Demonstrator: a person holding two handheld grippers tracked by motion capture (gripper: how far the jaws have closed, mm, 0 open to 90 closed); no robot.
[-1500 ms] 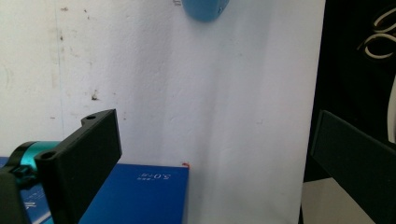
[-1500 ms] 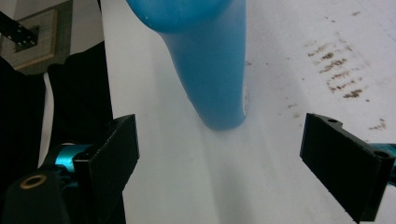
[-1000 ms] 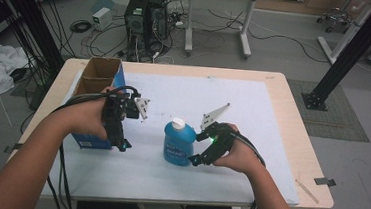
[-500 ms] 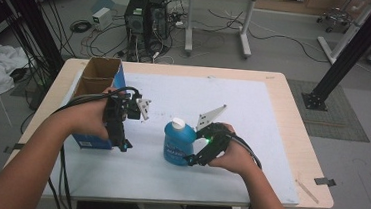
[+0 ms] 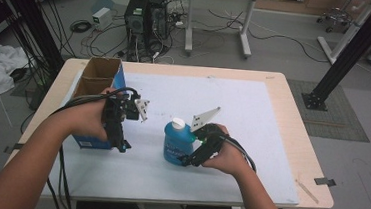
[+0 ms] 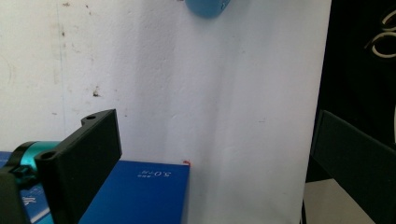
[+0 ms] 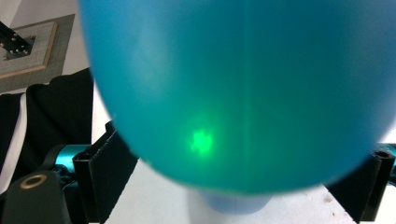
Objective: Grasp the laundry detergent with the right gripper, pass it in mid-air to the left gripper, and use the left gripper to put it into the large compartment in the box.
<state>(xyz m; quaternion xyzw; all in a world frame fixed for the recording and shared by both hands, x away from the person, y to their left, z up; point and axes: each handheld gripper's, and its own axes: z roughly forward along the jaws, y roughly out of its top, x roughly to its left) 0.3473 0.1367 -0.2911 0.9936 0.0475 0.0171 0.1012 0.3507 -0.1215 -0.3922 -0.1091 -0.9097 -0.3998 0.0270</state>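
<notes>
A blue bottle (image 5: pixel 176 144) with a white cap stands upright on the white mat (image 5: pixel 262 120) near the table's front. My right gripper (image 5: pixel 188 159) reaches it from the right, and its open jaws stand either side of the bottle's body (image 7: pixel 233 93), which glows with a green light spot. My left gripper (image 5: pixel 121 145) hangs open over the front right corner of a blue box (image 5: pixel 90 139), jaws pointing down with nothing between them. In the left gripper view the gripper (image 6: pixel 210 135) looks down at the box corner (image 6: pixel 140 196), the mat and the bottle's base (image 6: pixel 205 7).
The blue box has an open cardboard top (image 5: pixel 98 72) at the table's left side. Bare mat spreads to the back and right. The wooden table edge (image 5: pixel 313 180) is on the right. Computer towers (image 5: pixel 145 16) and cables lie on the floor behind.
My right gripper has moved left and closed in around the bottle's side. The left gripper and the box have stayed put.
</notes>
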